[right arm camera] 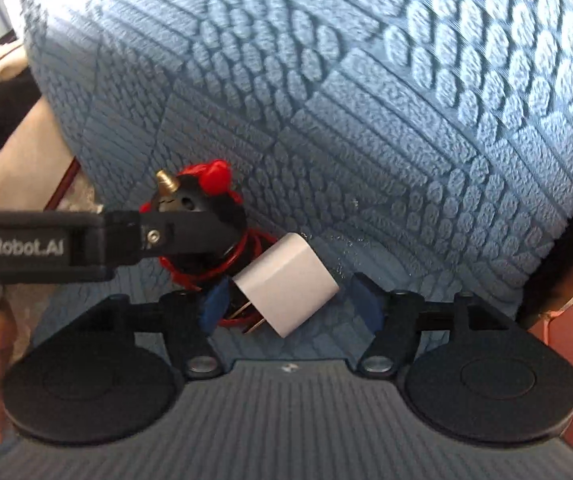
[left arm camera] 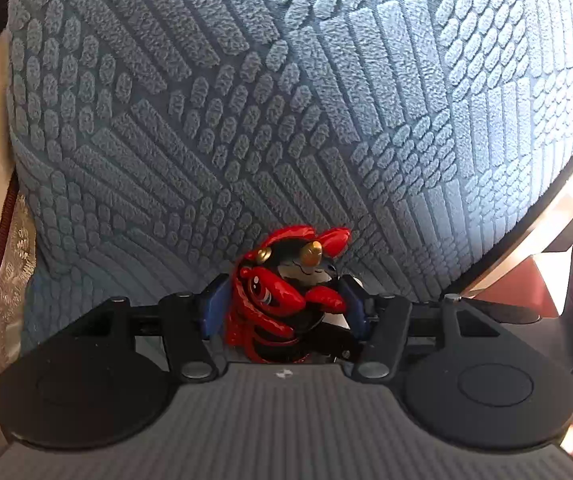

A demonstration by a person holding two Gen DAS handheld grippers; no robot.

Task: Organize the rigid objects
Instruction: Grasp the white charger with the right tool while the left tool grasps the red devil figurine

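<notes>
At the lower centre of both frames, the left gripper (left arm camera: 284, 312) pinches the glossy red-and-black plastic figurine (left arm camera: 282, 300), hard, light and slippery, while the right gripper (right arm camera: 292, 304) stands spread around the white plastic charger cube (right arm camera: 286, 280), best taken on its flat sides.

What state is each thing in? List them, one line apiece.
Left gripper: shut on the toy figure.
Toy figure: red and black, clamped between the left gripper's blue pads, above the blue mat.
Right gripper: open, jaws either side of the charger.
Charger: white, tilted, prongs toward the camera; whether the pads touch it is unclear.
Blue mat: spread flat, textured.
</notes>
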